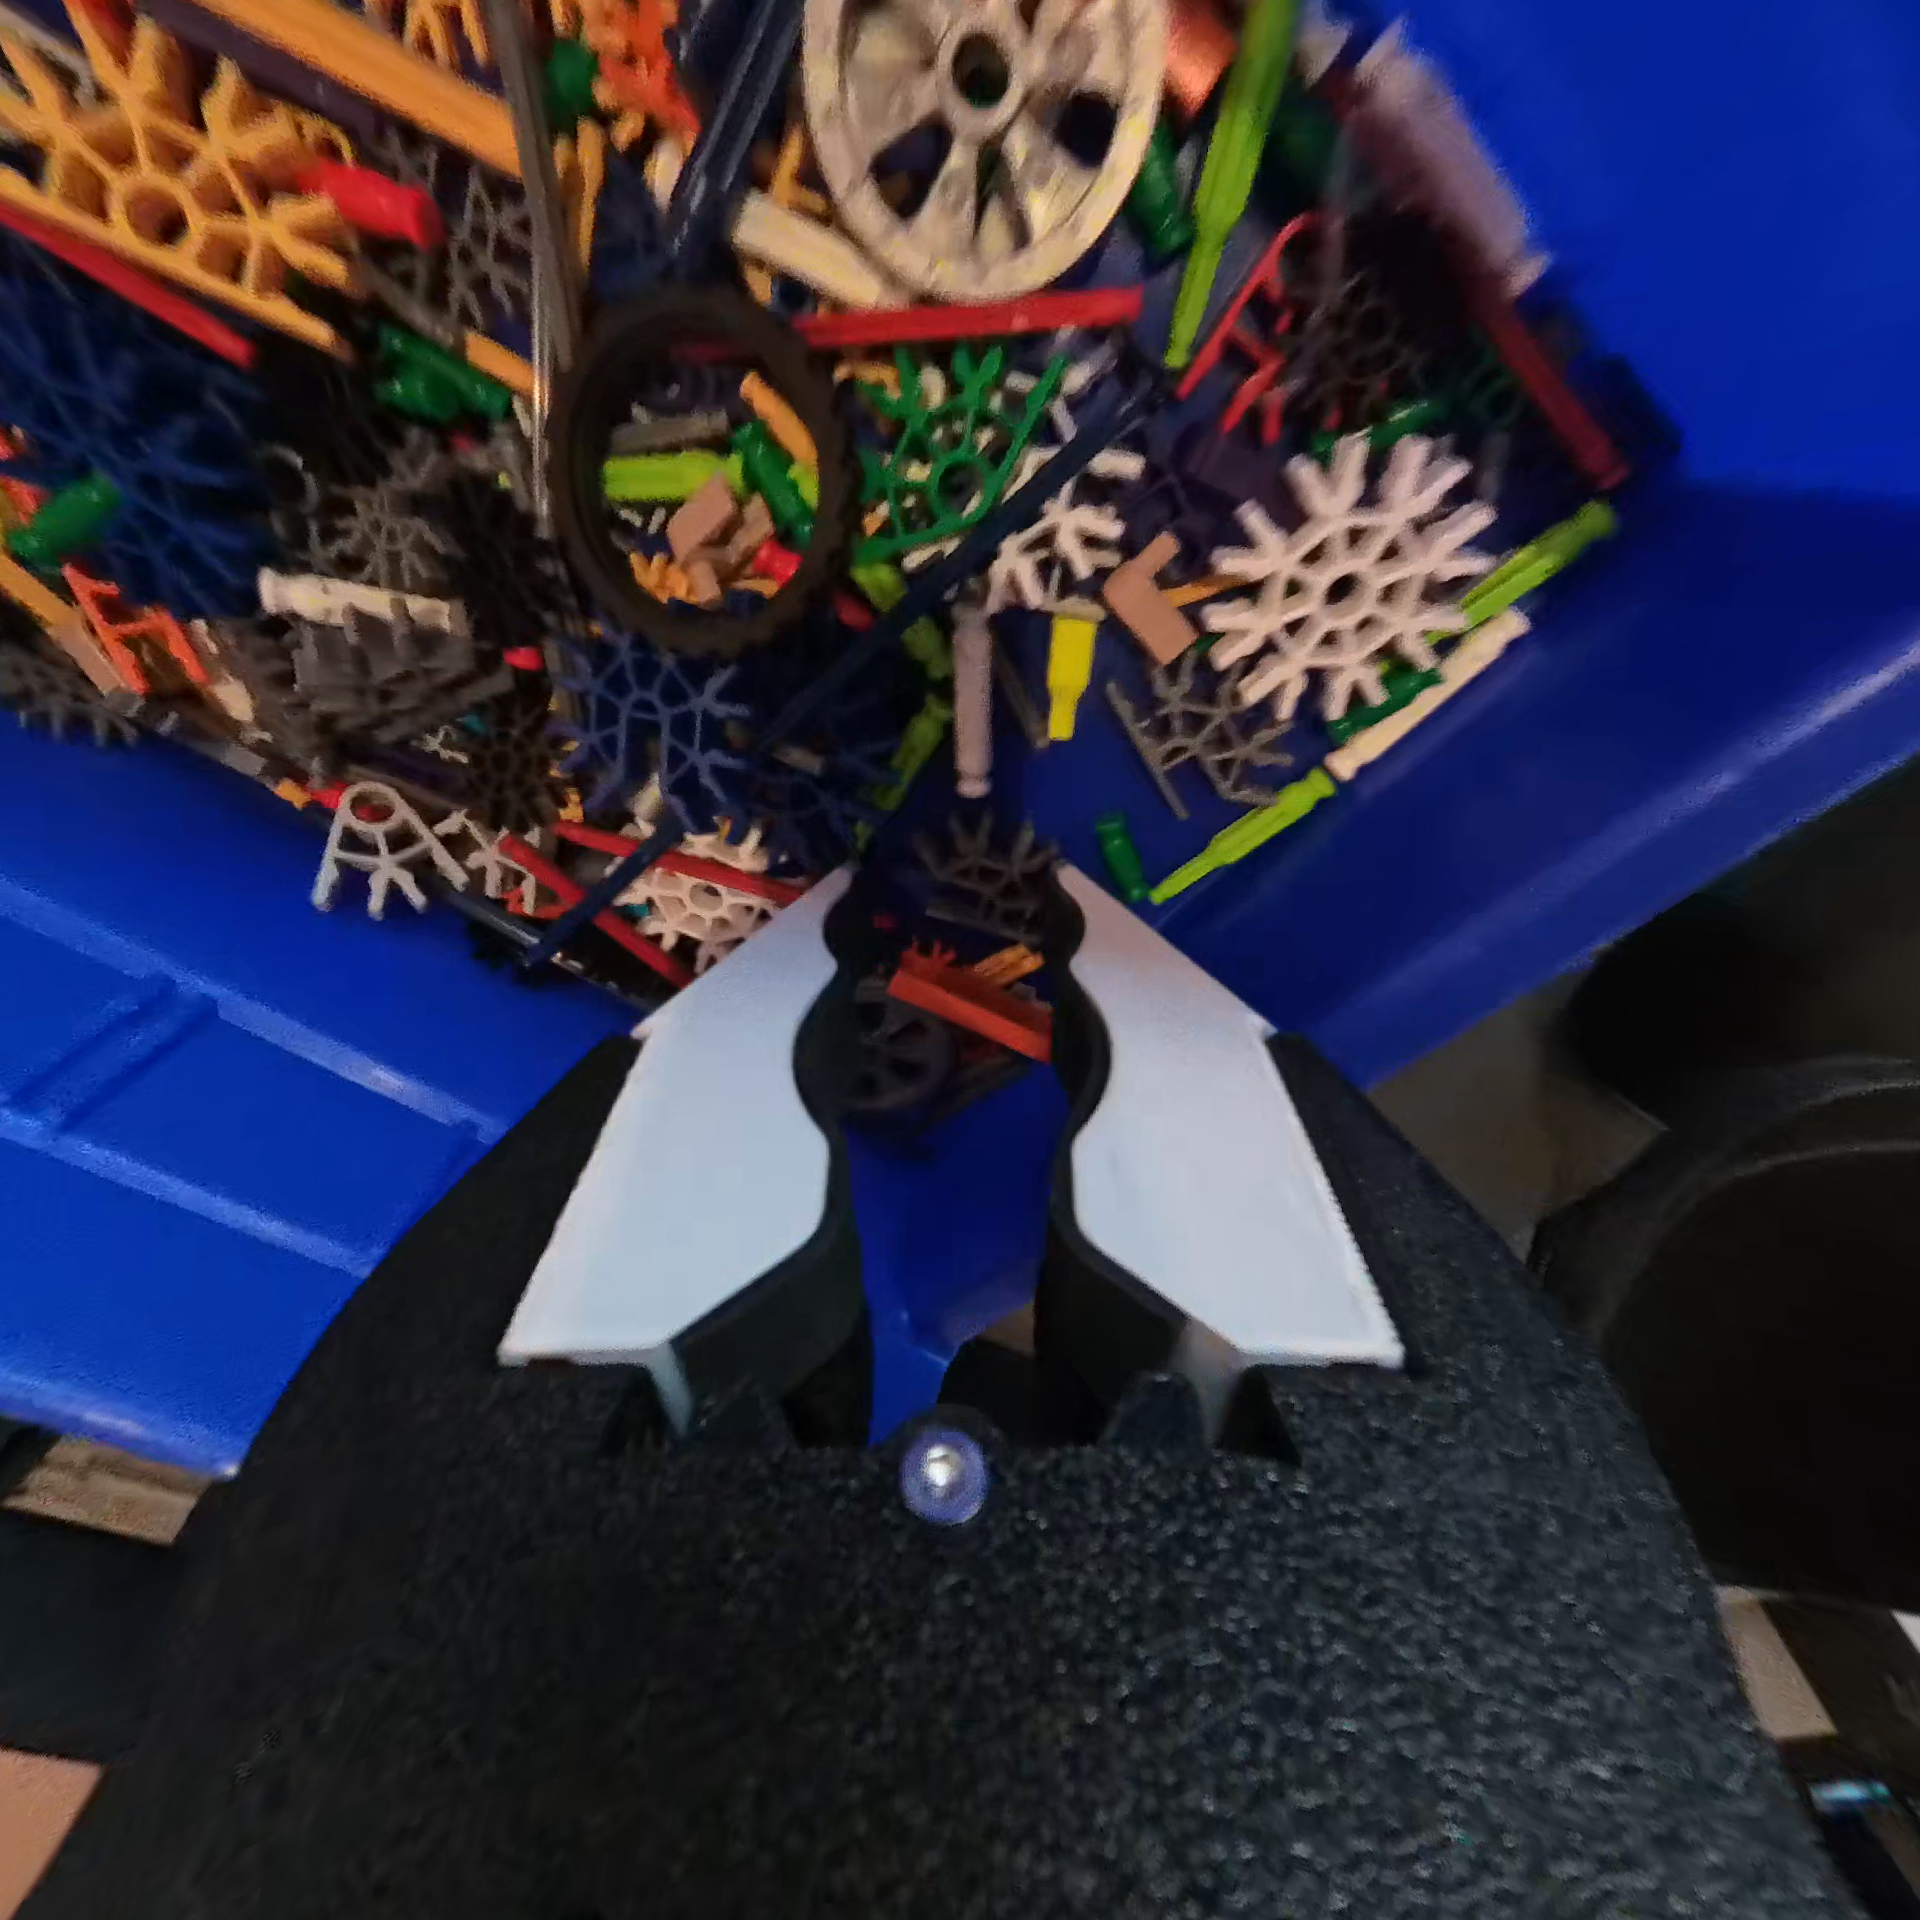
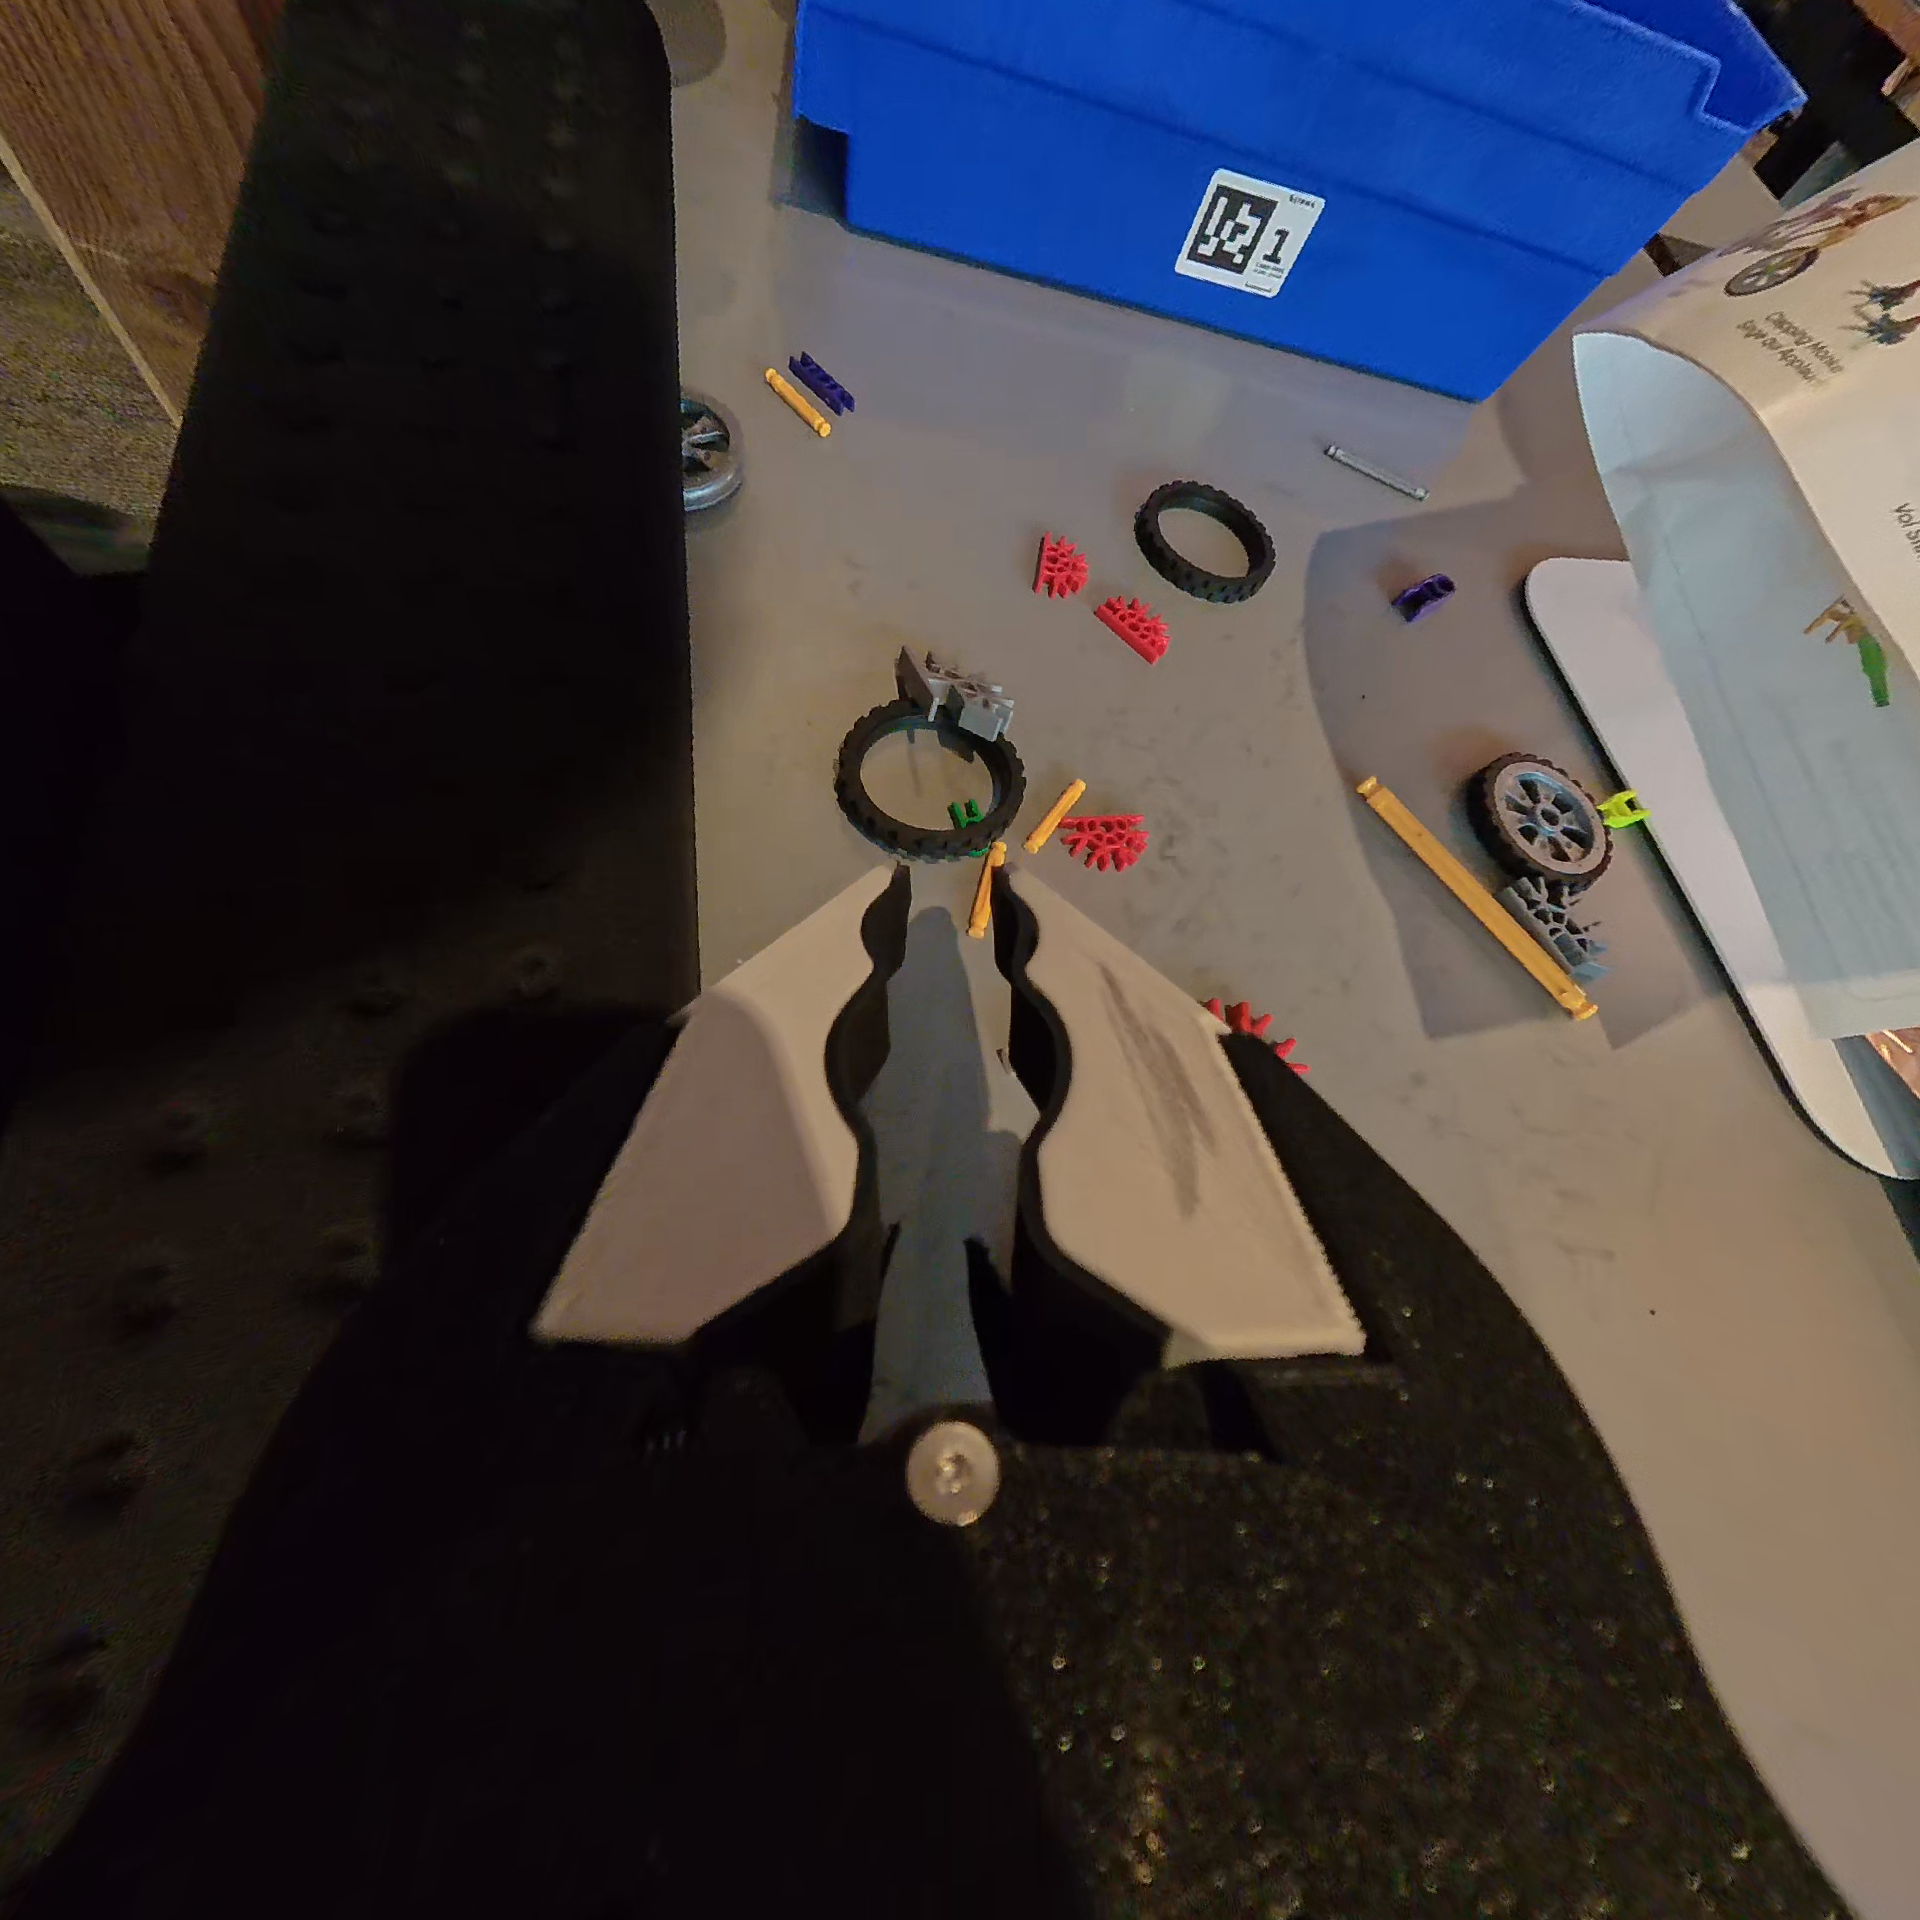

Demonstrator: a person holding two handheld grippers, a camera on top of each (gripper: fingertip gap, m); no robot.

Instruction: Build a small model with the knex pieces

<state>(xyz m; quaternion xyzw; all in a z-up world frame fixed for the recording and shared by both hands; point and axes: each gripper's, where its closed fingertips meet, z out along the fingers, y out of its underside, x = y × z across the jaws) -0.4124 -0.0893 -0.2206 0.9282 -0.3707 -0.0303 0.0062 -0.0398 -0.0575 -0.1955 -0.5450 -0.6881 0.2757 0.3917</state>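
My left gripper hangs open over the near corner of a blue bin heaped with coloured construction-toy rods, connectors and wheels. A dark grey connector sits between its tips. A small black wheel and red rods lie in the corner below the jaws. My right gripper is narrowly open and empty, low over a grey table. A short yellow rod lies beside its right fingertip. A black tyre with grey connectors on its rim lies just beyond the tips.
Red connectors, a second tyre, a hubbed wheel and a long yellow rod lie scattered on the table. The blue bin stands at the back. An instruction booklet curls at the right, and a large black shape fills the left. There is about 40 cm between the tips of the two grippers. To the short yellow rod: right tips about 4 cm, left tips about 35 cm.
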